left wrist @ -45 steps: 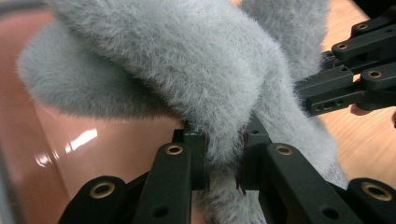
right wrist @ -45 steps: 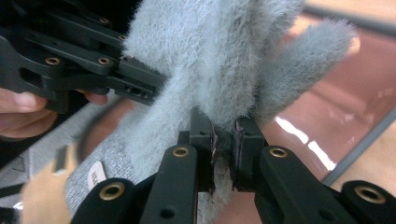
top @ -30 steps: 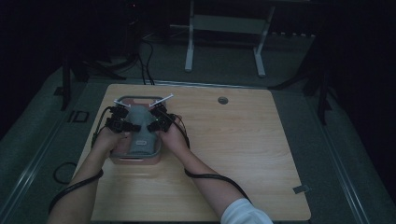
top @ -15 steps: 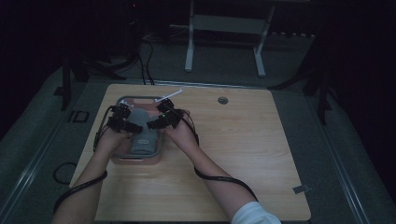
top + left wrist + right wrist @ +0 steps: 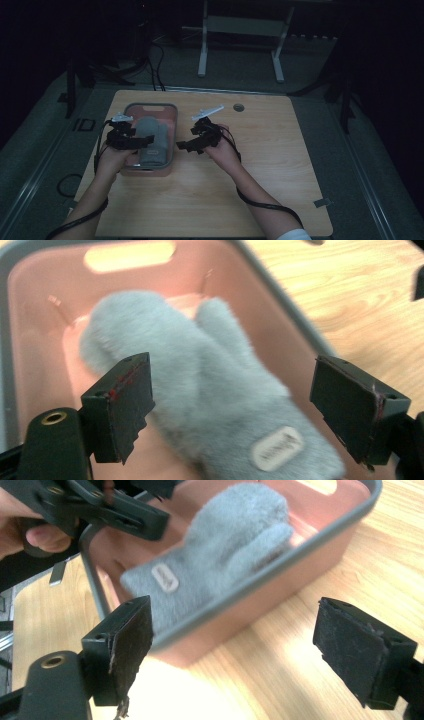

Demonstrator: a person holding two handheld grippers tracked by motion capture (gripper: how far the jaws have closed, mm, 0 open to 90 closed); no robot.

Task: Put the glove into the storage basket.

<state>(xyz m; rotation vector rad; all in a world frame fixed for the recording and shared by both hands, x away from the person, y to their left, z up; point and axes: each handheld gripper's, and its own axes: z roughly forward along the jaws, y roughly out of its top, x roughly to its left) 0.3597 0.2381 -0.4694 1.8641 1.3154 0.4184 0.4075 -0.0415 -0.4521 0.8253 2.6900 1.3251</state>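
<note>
A grey fluffy mitten with a small white label lies flat inside a pink tray with a grey rim, on the left part of the wooden table. My left gripper hovers over the tray's left side, jaws wide open. In the left gripper view the mitten lies below the left gripper, untouched. My right gripper is open just right of the tray, over the table. In the right gripper view the right gripper faces the tray's outer wall and the mitten.
The wooden table stretches bare to the right and front of the tray. A small round grommet sits near the far edge. Cables trail from both grippers along the forearms. Dark floor and a metal stand lie beyond the table.
Both grippers have drawn apart from over the mitten. The right one moved right, off the tray; the left shifted toward the tray's left rim. The mitten stays in the tray.
</note>
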